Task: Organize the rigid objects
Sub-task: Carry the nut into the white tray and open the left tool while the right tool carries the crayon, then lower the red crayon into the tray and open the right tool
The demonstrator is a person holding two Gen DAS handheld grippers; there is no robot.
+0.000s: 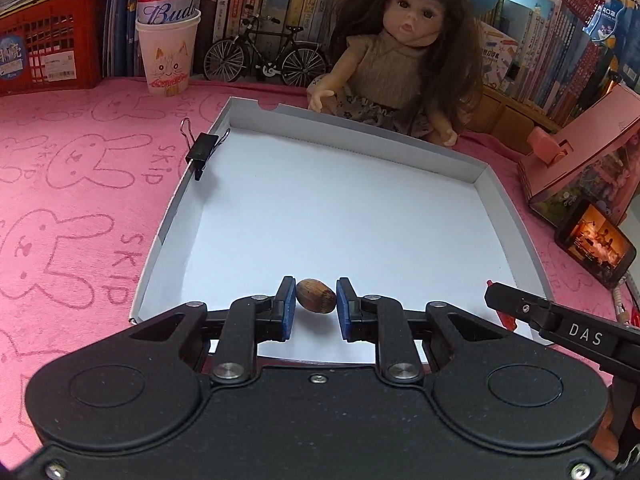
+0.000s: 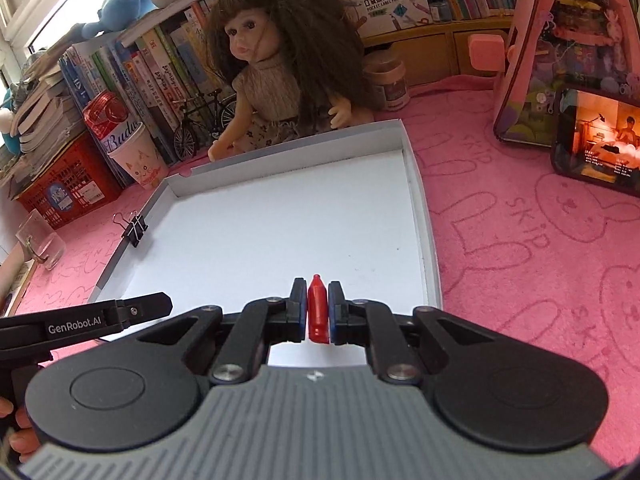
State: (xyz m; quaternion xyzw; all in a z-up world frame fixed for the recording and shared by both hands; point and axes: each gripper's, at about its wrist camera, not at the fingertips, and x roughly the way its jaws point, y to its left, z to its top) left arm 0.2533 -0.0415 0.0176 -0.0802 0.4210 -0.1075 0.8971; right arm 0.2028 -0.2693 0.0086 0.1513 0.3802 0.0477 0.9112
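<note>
A shallow white box lid point(image 1: 360, 128) lies on the pink towel, with a black binder clip point(image 1: 203, 148) clamped on its left wall. My left gripper point(image 1: 316, 302) is shut on a brown nut point(image 1: 316, 295), held over the lid's near edge. In the right wrist view my right gripper point(image 2: 318, 308) is shut on a small red crayon-shaped piece point(image 2: 318, 310), pointing away, above the lid's point(image 2: 416, 184) near right part. The clip point(image 2: 135, 227) shows there too. The right gripper's finger point(image 1: 516, 304) reaches in at the left view's right side.
A doll point(image 1: 400, 52) sits behind the lid's far edge. A paper cup holding a can point(image 1: 167, 52), a toy bicycle point(image 1: 264, 56) and books line the back. A pink house model point(image 1: 580, 152) and a lit phone point(image 1: 594, 246) stand right. A red crate point(image 1: 48, 48) is far left.
</note>
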